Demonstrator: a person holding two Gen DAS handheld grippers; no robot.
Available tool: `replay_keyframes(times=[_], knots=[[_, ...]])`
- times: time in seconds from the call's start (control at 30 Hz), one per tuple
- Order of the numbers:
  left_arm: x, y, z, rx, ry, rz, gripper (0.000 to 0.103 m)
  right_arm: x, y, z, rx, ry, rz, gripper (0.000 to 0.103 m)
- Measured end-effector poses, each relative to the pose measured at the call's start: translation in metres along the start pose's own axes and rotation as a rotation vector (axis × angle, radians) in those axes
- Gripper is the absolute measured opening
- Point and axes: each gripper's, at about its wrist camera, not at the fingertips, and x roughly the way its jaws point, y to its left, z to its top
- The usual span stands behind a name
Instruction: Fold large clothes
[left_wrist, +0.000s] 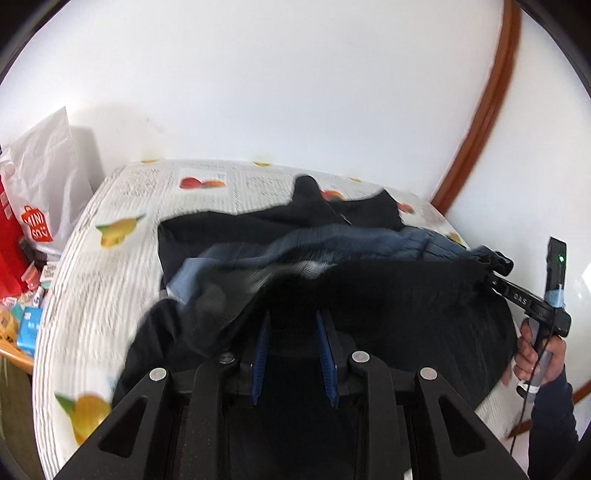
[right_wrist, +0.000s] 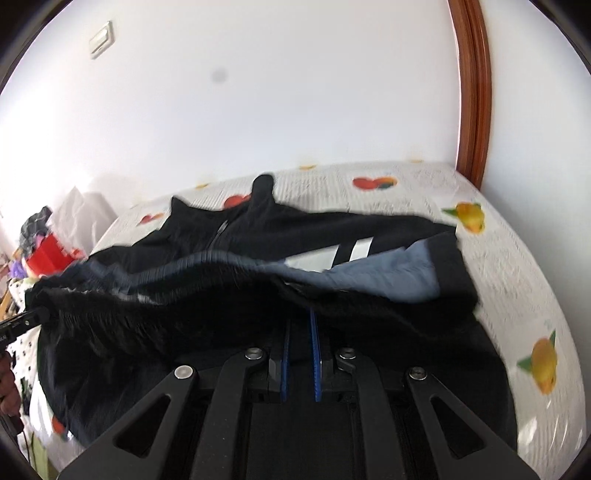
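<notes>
A large black jacket (left_wrist: 388, 295) with blue-grey lining and white stripes (right_wrist: 354, 253) lies on a table covered with a fruit-print cloth (left_wrist: 110, 266). Its near hem is lifted and stretched between both grippers. My left gripper (left_wrist: 293, 314) is shut on the hem, its tips buried in the dark fabric. My right gripper (right_wrist: 299, 314) is shut on the hem too, the cloth draped over its blue pads. The right gripper (left_wrist: 495, 273) also shows at the right of the left wrist view, held by a hand (left_wrist: 535, 354). The left gripper (right_wrist: 29, 317) shows at the left edge of the right wrist view.
A white shopping bag (left_wrist: 40, 206), a red bag (left_wrist: 9, 251) and small boxes (left_wrist: 26, 325) crowd the table's left side. A white wall stands behind the table, with a wooden door frame (right_wrist: 474, 92) at the right and a wall switch (right_wrist: 101, 38).
</notes>
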Motion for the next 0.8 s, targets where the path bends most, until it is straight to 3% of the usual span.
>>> replay_keyframes(times=[0.23,0.33,0.4,0.53,0.73,0.8], knots=[[0.027,0.023,0.033,-0.032,-0.001,0.073,0.024,0.042,-0.013,0.029,-0.008,0.042,-0.089,0.013],[0.036,0.032,0.038,-0.036,0.013,0.099,0.024,0.048,-0.02,0.039,-0.022,0.025,-0.123,0.032],[0.042,0.038,0.04,-0.033,0.025,0.104,0.03,0.051,-0.023,0.045,-0.032,0.011,-0.131,0.047],[0.055,0.047,0.043,-0.025,0.033,0.13,0.039,0.06,-0.025,0.055,-0.089,0.001,-0.204,0.053],[0.078,0.052,0.045,0.006,0.061,0.182,0.04,0.089,-0.041,0.058,-0.093,0.085,-0.234,0.051],[0.082,0.052,0.044,0.015,0.047,0.201,0.04,0.093,-0.043,0.055,-0.1,0.091,-0.213,0.027]])
